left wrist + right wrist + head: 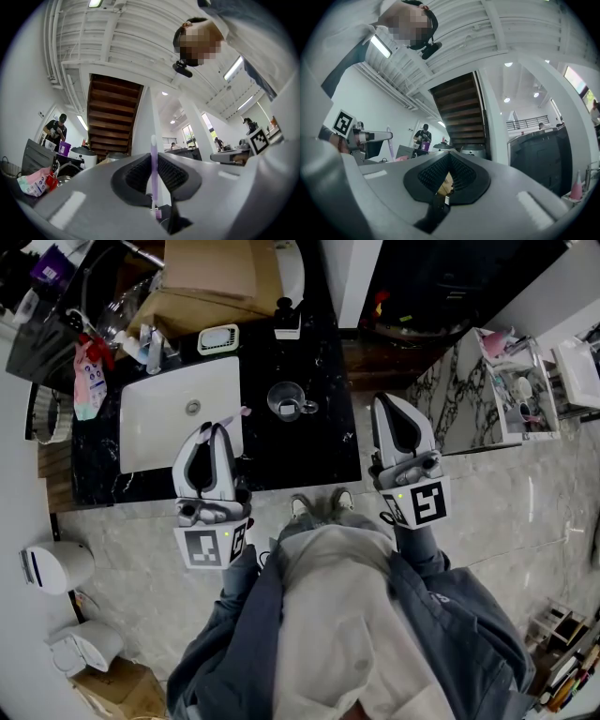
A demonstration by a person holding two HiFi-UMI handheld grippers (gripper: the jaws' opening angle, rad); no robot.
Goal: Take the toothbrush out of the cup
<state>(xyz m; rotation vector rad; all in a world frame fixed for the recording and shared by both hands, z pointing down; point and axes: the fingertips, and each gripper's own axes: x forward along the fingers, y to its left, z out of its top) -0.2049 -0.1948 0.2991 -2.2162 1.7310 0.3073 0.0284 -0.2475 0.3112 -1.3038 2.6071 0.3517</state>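
Note:
A purple toothbrush [153, 174] stands upright between the jaws of my left gripper [153, 157], which is shut on it. In the head view the left gripper [214, 430] hovers over the front edge of the white sink [159, 427], and the toothbrush [234, 415] sticks out past its tips toward the right. The clear glass cup [287, 400] sits on the black counter [328, 442], apart from the brush and a little to the right of it. My right gripper [393, 402] hangs off the counter's right edge with its jaws together and nothing in them; in its own view the right gripper [449, 155] looks the same.
A faucet [152, 346], a soap dish [217, 338] and a pump bottle [287, 321] line the back of the counter, with a cardboard box [211, 277] behind. A marble shelf unit [487, 390] stands at the right. A white bin [54, 566] sits on the floor.

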